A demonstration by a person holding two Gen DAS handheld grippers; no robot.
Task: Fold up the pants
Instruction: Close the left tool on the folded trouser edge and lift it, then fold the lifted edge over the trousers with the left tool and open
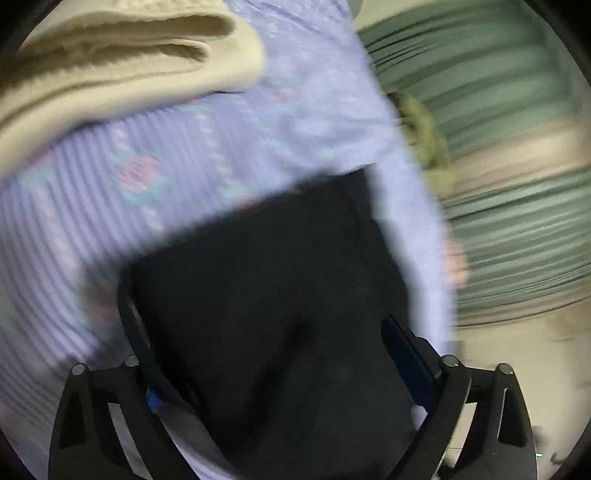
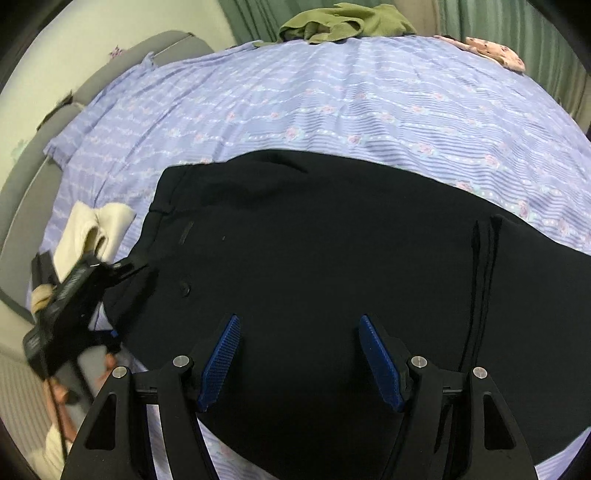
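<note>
Black pants (image 2: pixel 332 251) lie spread flat on a lilac flowered bedsheet (image 2: pixel 332 99), waistband to the left with a button showing. My right gripper (image 2: pixel 301 356) hovers over the pants' near edge, open, with both blue pads bare. My left gripper (image 2: pixel 122 295) sits at the waistband corner on the left. In the blurred left wrist view its fingers (image 1: pixel 410 350) stand wide apart, and the black pants (image 1: pixel 266 295) fill the gap between them. I see no pad pressing on the cloth.
A folded cream cloth (image 2: pixel 96 229) lies just left of the waistband and fills the top left of the left wrist view (image 1: pixel 110 55). An olive garment (image 2: pixel 347 20) and a pink spotted cloth (image 2: pixel 495 51) rest at the bed's far edge, green curtains behind. A grey headboard (image 2: pixel 37 177) runs along the left.
</note>
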